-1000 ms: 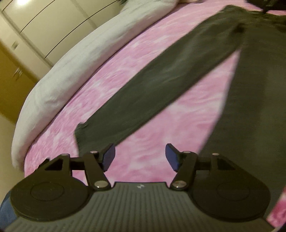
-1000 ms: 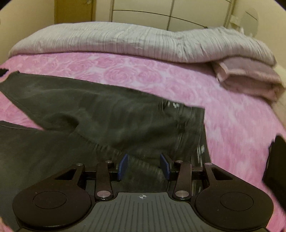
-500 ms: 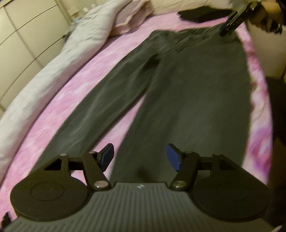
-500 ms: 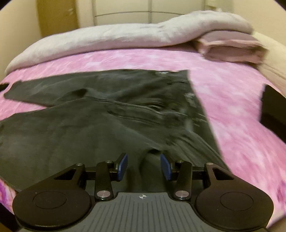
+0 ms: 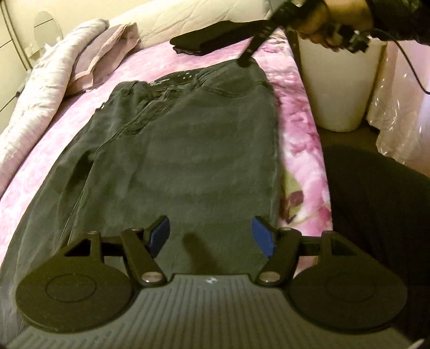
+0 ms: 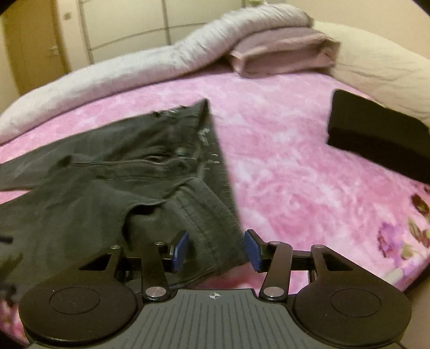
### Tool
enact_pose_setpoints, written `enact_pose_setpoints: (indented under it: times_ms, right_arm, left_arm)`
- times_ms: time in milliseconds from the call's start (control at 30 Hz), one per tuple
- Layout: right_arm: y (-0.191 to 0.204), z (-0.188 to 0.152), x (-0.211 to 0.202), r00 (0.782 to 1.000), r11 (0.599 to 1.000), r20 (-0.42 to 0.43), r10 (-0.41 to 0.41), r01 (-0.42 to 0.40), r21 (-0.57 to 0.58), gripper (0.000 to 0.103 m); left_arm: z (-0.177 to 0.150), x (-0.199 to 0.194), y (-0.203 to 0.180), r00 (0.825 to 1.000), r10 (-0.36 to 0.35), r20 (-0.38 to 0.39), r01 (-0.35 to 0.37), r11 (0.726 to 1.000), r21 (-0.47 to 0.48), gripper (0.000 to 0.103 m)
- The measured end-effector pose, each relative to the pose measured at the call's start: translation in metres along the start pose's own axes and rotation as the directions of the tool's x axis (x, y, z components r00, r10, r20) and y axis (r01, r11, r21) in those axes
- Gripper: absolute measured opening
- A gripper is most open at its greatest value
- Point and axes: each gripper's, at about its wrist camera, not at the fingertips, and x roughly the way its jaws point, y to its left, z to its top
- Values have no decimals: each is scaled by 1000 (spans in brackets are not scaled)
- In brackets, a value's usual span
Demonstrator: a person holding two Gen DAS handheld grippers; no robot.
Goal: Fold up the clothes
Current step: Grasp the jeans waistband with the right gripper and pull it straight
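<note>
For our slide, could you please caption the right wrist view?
Right gripper opening over the jeans waistband on a pink bedspread.

We see the trousers [image 5: 188, 139] spread flat on the bedspread [image 6: 282, 171], their waistband toward the far end in the left wrist view and one leg lying alongside the other. Beyond the waistband a folded garment [image 6: 376, 139] rests on the bedspread, well apart from the trousers. Along the bed's far side lies a rolled duvet [image 6: 134, 72], and a folded blanket [image 6: 282, 53] sits next to it with a pillow [image 6: 376, 67] beside that. Off the bed's near edge stands a bin [image 5: 341, 86]. Behind the duvet we make out wardrobe doors [image 6: 121, 24].
</note>
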Motion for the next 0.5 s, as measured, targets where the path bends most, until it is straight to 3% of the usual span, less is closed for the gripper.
enact_pose_setpoints:
  times_ms: [100, 167, 367, 500]
  right_arm:
    - [7, 15, -6, 995, 996, 62, 76, -73, -55, 50]
    - [11, 30, 6, 990, 987, 42, 138, -134, -84, 50]
    - [4, 72, 78, 966, 961, -109, 235, -248, -123, 49]
    - [-5, 79, 130, 929, 955, -263, 261, -288, -72, 49]
  left_arm:
    - [6, -4, 8, 999, -6, 34, 7, 999, -48, 64]
    - [13, -2, 20, 999, -3, 37, 7, 995, -99, 64]
    - [35, 16, 40, 999, 22, 47, -15, 988, -152, 64]
    - [39, 27, 38, 999, 23, 42, -17, 991, -136, 64]
